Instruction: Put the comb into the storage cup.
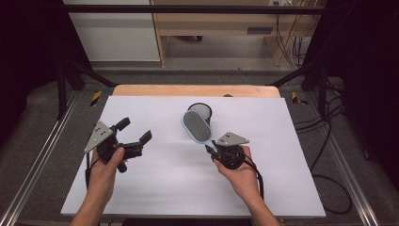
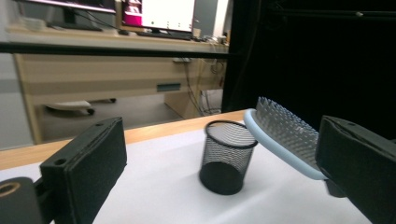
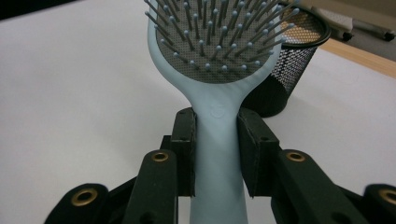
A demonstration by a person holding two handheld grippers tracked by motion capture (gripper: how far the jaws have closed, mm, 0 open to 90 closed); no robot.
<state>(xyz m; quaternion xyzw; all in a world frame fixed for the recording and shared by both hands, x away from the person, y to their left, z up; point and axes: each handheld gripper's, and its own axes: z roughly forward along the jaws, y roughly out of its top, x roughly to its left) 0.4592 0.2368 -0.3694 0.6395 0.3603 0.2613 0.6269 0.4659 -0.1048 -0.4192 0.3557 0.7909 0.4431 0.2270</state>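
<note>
Right tool (image 3: 217,154) clamped on pale-blue hairbrush (image 3: 219,70) handle, brush head raised and tilted just in front of black mesh pen cup (image 1: 201,111) on white table (image 1: 160,179). Left tool (image 1: 134,132) held apart and empty, well to the left of brush.

**Hairbrush raised by its handle, beside the mesh cup**

A pale blue paddle hairbrush (image 1: 196,126), grey cushion studded with blue-tipped bristles, sits just right of centre in the high view, held clear of the white worktop, its head toward the upper left. Its handle is clamped between black jaws. Behind its head stands a black mesh cup (image 1: 201,110), upright
</note>
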